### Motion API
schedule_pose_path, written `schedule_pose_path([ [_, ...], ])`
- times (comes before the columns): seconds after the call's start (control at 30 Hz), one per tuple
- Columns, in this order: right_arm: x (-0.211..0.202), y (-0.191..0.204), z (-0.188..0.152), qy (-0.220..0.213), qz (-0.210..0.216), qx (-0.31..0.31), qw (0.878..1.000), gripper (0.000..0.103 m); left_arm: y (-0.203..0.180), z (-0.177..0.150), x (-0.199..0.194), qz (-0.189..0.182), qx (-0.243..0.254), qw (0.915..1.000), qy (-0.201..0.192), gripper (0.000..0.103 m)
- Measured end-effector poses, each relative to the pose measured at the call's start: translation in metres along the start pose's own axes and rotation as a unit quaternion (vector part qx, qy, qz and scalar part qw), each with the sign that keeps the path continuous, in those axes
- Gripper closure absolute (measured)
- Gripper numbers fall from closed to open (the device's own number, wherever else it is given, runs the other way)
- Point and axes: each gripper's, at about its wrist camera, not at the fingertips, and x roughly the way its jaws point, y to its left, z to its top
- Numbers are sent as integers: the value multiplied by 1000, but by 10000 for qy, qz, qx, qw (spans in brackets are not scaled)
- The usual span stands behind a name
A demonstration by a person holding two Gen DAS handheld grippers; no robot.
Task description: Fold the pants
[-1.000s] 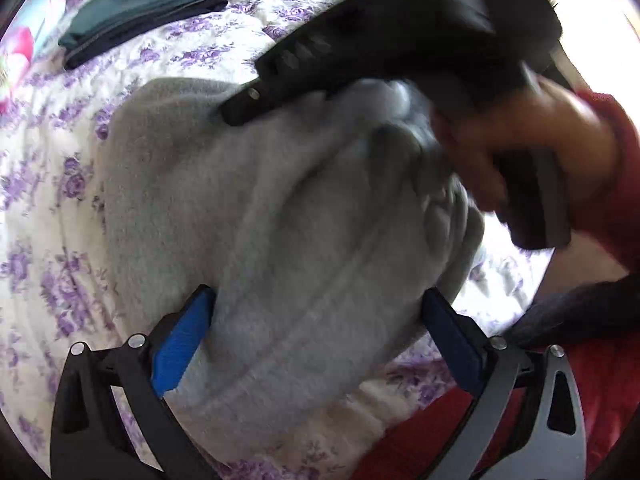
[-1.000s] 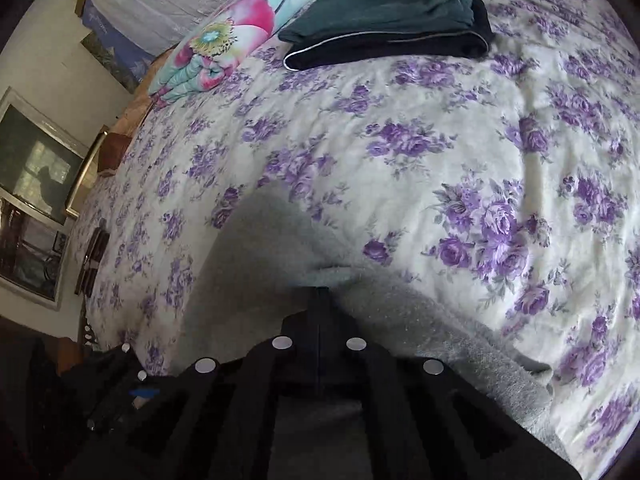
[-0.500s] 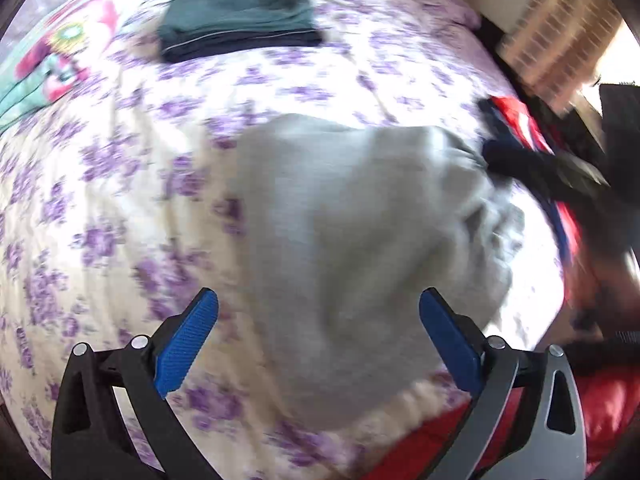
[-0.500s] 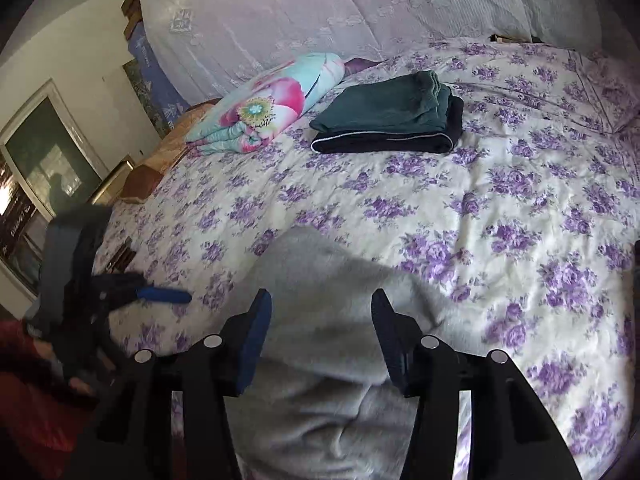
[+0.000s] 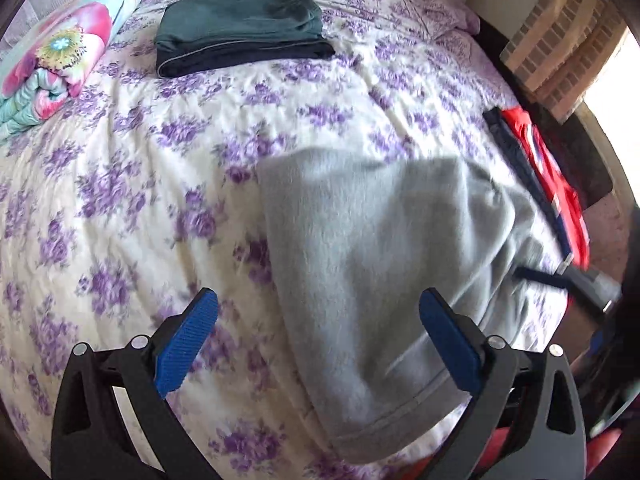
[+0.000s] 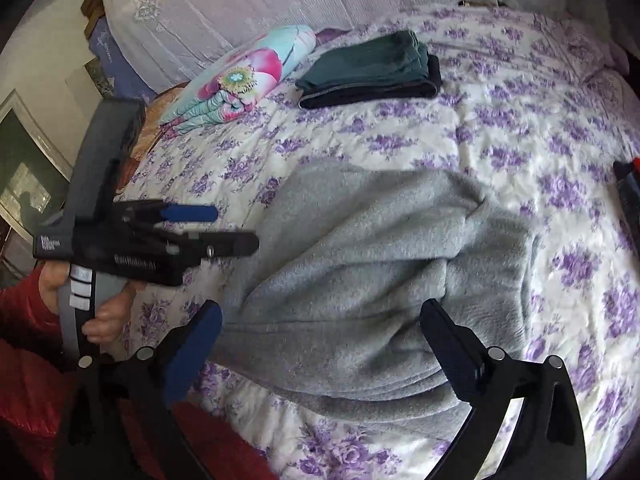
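Lying soft and limp on the bed (image 5: 120,200), the fleecy gray pants (image 6: 360,264) suit a hem-edge pinch, left tool (image 5: 318,338) and right tool (image 6: 320,344) both released, the right's jaws having just been opening with nothing pinched between them.

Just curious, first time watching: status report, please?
Both grippers open, right's fingers just opened. Fuzzy grey pants released, bunched on floral bedspread. Nothing in the way.

A bed (image 6: 500,148) covered by a cream quilt with purple flowers fills the room's middle, with pale lace-covered pillows (image 6: 248,4) along its head. A pale wall (image 6: 44,68) carries a framed dark pane (image 6: 24,168) at the left. A brick wall (image 5: 560,36) stands at the bed's other side, beside bright daylight (image 5: 624,60).
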Motion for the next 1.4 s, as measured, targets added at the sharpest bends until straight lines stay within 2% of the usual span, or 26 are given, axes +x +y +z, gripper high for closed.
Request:
schedule_pose_path([
  [0.07,14,-13,-7,387,122,438,9982,3,1,17,5,-352,-188,9992,50,5],
  [0.1,14,-18,-9,396,222,598,9972,3,-1,25,10,-510,-223,9984,89,5],
  [0.17,-8,-18,-12,-84,196,771,9968,4,-11,40,18,-558,-119,9982,182,5],
  [0.2,-23,-14,-12,-400,-31,719,9966,4,-18,46,23,-447,30,9988,195,5],
  [0.23,-37,-8,-11,-700,-468,569,9948,4,-24,50,27,-334,158,9991,199,5],
  [0.3,-44,-4,-10,-867,-962,399,9908,3,-37,57,42,18,496,9985,252,5],
  [0.33,-37,-6,-10,-734,-1204,377,9893,3,-40,58,51,224,633,9973,310,5],
  [0.37,-20,-11,-13,-374,-1657,339,9849,3,-44,58,66,574,800,9942,438,4],
  [0.4,5,-18,-21,224,-2143,224,9763,3,-44,57,78,757,862,9920,534,4],
  [0.43,20,-28,-33,514,-2027,201,9777,3,-40,54,88,743,813,9922,578,4],
  [0.5,5,-55,-55,39,-1236,1008,9872,3,-34,53,89,582,659,9949,497,4],
  [0.57,-1,-78,-72,104,-607,1694,9836,3,-29,53,87,485,630,9955,520,4],
  [0.6,-5,-81,-76,72,-511,1760,9830,3,-27,54,85,470,571,9958,542,4],
  [0.7,-19,-57,-63,-49,-1053,1043,9889,4,-18,61,69,362,212,9980,463,4],
  [0.77,-41,-31,-50,-562,-1533,348,9860,4,-18,65,48,372,221,9990,103,5],
  [0.83,-61,-16,-37,-1144,-1760,38,9777,4,-22,69,34,398,362,9985,-130,5],
  [0.87,-63,-16,-29,-1263,-1825,-17,9751,3,-25,71,33,448,442,9979,-142,5],
  [0.93,-42,-30,-7,-988,-2062,7,9735,3,-32,71,48,694,614,9957,88,5],
  [1.0,-1,-57,-4,-100,-2350,225,9717,3,-34,61,75,1026,751,9907,489,4],
  [1.03,12,-67,-9,114,-2105,367,9768,3,-30,54,87,993,718,9904,643,4],
  [1.1,3,-90,-24,-194,-1519,1021,9829,3,-9,43,88,506,31,9969,593,4],
  [1.17,-1,-99,-30,-84,-1265,1188,9848,3,12,39,81,-12,-690,9946,770,4],
  [1.2,-1,-100,-30,-67,-1221,1160,9857,3,19,36,76,-108,-868,9931,786,4],
  [1.27,1,-106,-30,-20,-1046,1206,9872,3,29,29,64,-47,-990,9928,679,4],
  [1.33,5,-116,-32,34,-661,1540,9858,3,36,18,59,-51,-1040,9924,649,4],
  [1.4,5,-119,-42,3,-394,1773,9834,3,44,1,59,-342,-1349,9876,724,4],
])
